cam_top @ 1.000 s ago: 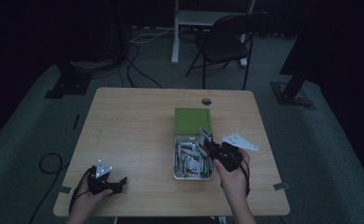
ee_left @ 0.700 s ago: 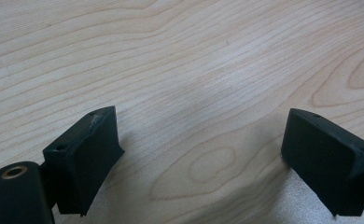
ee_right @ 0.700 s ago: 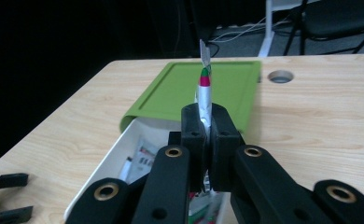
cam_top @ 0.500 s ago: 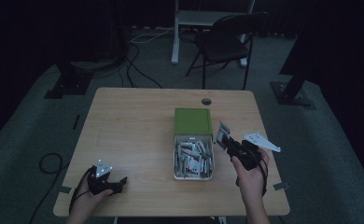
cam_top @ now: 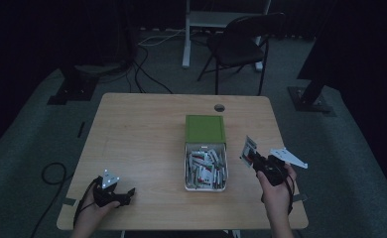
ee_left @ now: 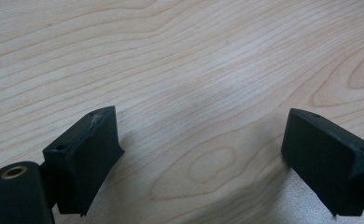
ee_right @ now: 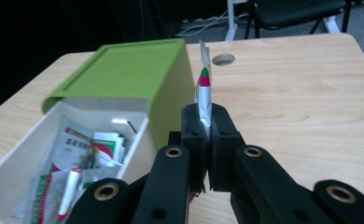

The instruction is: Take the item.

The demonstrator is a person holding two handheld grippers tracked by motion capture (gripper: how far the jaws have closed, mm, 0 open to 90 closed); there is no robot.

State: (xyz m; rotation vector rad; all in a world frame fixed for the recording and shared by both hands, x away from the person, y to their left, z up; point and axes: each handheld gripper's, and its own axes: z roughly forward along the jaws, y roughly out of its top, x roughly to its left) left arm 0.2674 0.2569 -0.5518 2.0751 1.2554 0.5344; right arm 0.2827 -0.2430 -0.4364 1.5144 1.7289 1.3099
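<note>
Holding one sachet (ee_right: 203, 95) pinched edge-on in my right gripper (ee_right: 204, 128); I should keep it clear of the box (cam_top: 205, 151); left gripper (ee_left: 208, 154) wide, empty.

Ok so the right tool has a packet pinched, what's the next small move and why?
Probably lower the right tool to the bare table beside the box and open. Its jaws are shut on one packet, held in the air to the right of the box. The left tool rests open on the table, far from it, so no handover looks set up.
</note>
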